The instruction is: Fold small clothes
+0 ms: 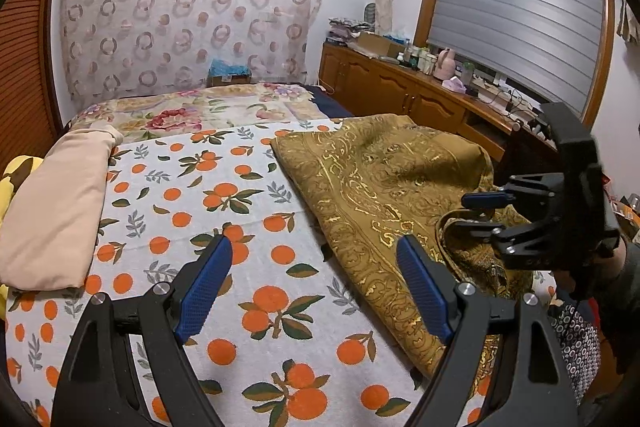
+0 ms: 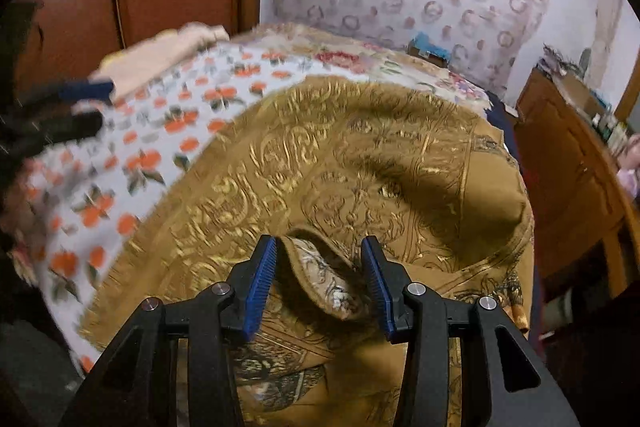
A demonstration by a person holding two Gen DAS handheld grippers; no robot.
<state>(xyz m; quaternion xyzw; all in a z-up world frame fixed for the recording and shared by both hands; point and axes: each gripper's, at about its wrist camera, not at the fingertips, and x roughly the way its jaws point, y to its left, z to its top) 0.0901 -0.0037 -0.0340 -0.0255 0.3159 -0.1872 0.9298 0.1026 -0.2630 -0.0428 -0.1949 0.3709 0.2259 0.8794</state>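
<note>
A mustard-gold cloth with a gold scroll pattern (image 1: 384, 183) lies crumpled on the right side of the bed; it fills the right wrist view (image 2: 340, 167). My left gripper (image 1: 316, 259) is open and empty, above the orange-print sheet just left of the cloth's edge. My right gripper (image 2: 320, 255) is open, with a raised fold of the cloth (image 2: 320, 279) between its fingers. In the left wrist view the right gripper (image 1: 476, 213) hovers over the cloth's right part. The left gripper shows blurred at the left of the right wrist view (image 2: 100, 107).
The bed is covered by a white sheet with oranges (image 1: 240, 227). A beige folded cloth (image 1: 60, 207) lies at its left edge. A floral blanket (image 1: 192, 111) lies at the far end. A wooden cabinet with clutter (image 1: 420, 91) stands to the right under a shuttered window.
</note>
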